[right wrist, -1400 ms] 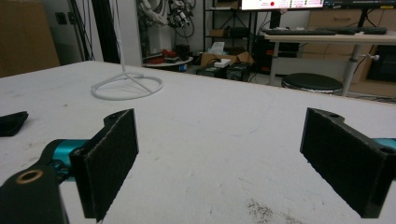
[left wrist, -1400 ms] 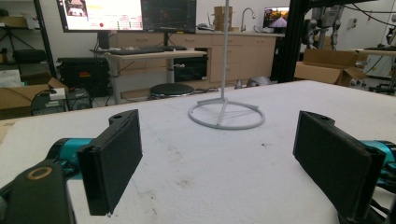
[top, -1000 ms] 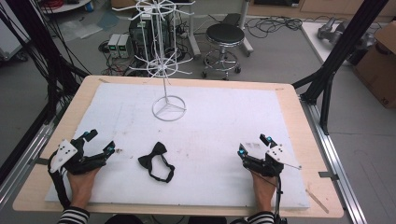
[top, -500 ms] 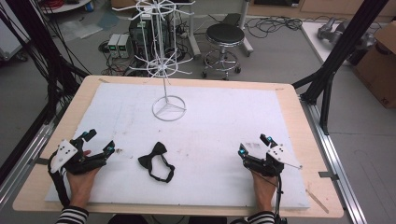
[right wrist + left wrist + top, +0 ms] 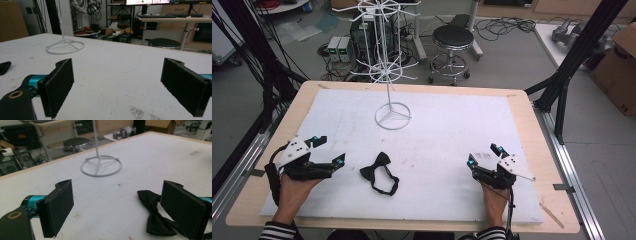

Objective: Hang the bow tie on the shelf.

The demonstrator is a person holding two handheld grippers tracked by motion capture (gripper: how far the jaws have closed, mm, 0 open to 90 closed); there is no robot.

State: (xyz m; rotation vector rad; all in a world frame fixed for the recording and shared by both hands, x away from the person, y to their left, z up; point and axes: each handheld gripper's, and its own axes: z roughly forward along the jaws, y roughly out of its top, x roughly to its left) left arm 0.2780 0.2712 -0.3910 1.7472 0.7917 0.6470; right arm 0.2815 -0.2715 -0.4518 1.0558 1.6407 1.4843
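The black bow tie [image 5: 379,173] is lying flat on the white foam board [image 5: 452,125], just beside the left gripper [image 5: 328,152], whose jaws are standing wide apart; its soft fabric loop is trailing toward the person. The right gripper [image 5: 483,155] is resting well apart, jaws also spread. A white wire rack [image 5: 392,116] is standing farther back.

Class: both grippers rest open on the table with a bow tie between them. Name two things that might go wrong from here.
1. The bow tie lies flat and limp with its strap looped; the left gripper might catch only the strap, leaving the bow dangling.
2. The wire stand is tall on a thin ring base; a bump while hanging the tie may tip it.
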